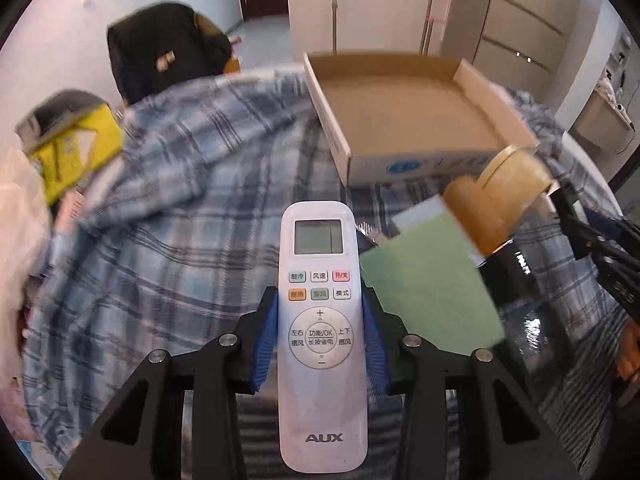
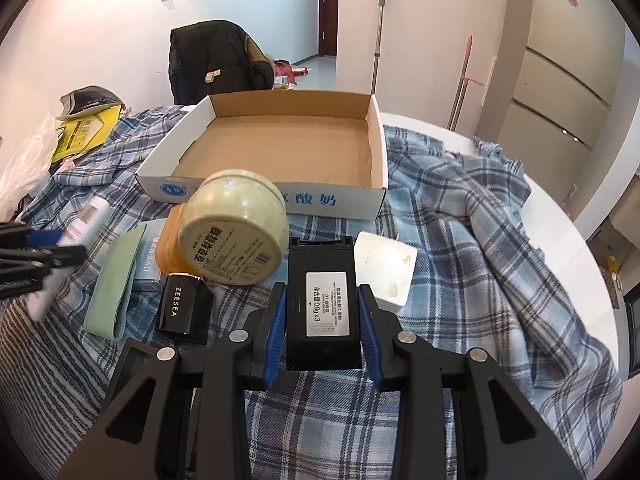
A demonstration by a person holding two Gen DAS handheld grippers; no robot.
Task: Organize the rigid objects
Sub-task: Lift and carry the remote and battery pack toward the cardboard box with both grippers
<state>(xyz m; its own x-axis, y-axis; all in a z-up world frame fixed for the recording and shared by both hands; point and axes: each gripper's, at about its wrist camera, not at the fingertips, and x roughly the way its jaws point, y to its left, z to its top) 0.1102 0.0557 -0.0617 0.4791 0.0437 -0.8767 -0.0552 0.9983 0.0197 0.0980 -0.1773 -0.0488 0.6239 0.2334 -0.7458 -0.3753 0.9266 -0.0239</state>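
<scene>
While both grippers are loaded, the left gripper (image 1: 320, 332) pinches a white remote (image 1: 320, 320) between its blue pads, long axis running straight out along the fingers. The right gripper (image 2: 322, 332) clamps a black case (image 2: 322, 304) likewise. Beyond both, the open cardboard box (image 2: 376, 152) lies ahead, empty; the right hand appears nearer.

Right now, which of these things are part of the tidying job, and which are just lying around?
Part of the job:
white remote in the left gripper
black case in the right gripper
cardboard box
jar
green box
ZEESEA box
white block

Lying about:
black jacket
yellow packet
mop handle
</scene>
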